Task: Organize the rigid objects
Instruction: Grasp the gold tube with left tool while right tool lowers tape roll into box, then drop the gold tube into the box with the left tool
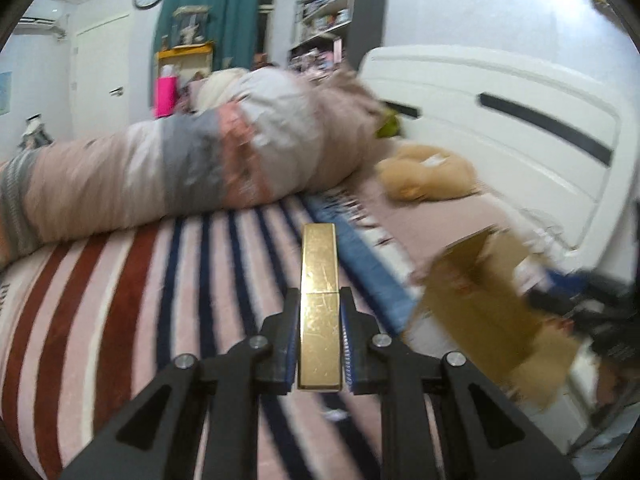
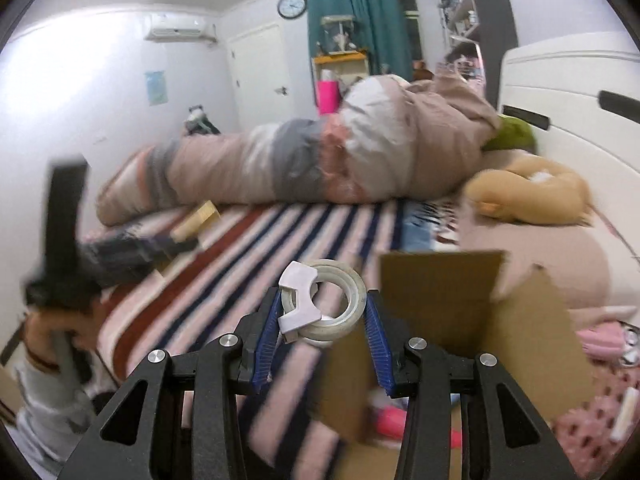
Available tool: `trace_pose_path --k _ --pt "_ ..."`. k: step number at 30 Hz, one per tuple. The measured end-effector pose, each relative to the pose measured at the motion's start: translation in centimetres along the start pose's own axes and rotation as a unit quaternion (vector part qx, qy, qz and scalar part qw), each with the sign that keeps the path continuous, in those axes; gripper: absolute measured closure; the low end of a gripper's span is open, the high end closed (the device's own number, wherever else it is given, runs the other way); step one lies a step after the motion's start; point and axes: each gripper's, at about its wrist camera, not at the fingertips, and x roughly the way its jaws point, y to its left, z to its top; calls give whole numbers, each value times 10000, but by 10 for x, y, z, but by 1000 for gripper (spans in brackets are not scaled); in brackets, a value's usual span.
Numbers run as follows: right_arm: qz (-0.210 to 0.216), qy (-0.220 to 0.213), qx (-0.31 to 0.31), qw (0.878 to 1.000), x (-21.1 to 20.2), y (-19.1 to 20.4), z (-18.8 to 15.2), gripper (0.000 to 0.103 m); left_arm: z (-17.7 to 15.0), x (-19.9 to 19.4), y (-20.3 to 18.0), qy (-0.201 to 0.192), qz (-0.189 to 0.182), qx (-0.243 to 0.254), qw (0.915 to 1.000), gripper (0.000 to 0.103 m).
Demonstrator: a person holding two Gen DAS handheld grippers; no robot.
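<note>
The left tongs (image 1: pixel 320 312) pinch a gold bar (image 1: pixel 320 304) by its sides, its far end sticking out past the tips over the striped blanket (image 1: pixel 120 300) on the bed. To their right an open cardboard box (image 1: pixel 480 300) stands close, its flaps up; beyond it the white headboard (image 1: pixel 520 140) closes that side. A rolled duvet (image 1: pixel 200 160) lies across the far edge of the blanket, with clear striped cloth between it and the tongs.

The right tongs (image 2: pixel 322 308) pinch a tape roll (image 2: pixel 340 300) with a white dispenser clip (image 2: pixel 298 296), held just left of the box (image 2: pixel 440 292), whose near wall touches their right finger in view. A plush toy (image 2: pixel 532 192) lies near the headboard. No writing is readable; the frames are blurred.
</note>
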Motion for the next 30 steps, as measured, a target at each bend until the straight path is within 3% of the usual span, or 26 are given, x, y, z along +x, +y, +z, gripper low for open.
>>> trace_pose_path --k 9,16,23,26,30 --pt "-651 507 229 9963 7 -63 -40 66 31 11 -95 204 -787 653 9945 88" --pt "-620 517 513 9954 2 -92 -58 64 27 40 -155 738 -1285 1084 9830 88" --pt "-452 418 653 9960 -1 -100 -61 62 14 69 -176 1035 -1205 1375 9777 88" --pt "-420 387 660 9962 -1 -98 -61 62 11 87 -176 1372 -1201 1360 9738 88" --pt "-394 373 707 9960 -1 -99 -61 61 9 98 -177 1630 -767 1509 9720 88"
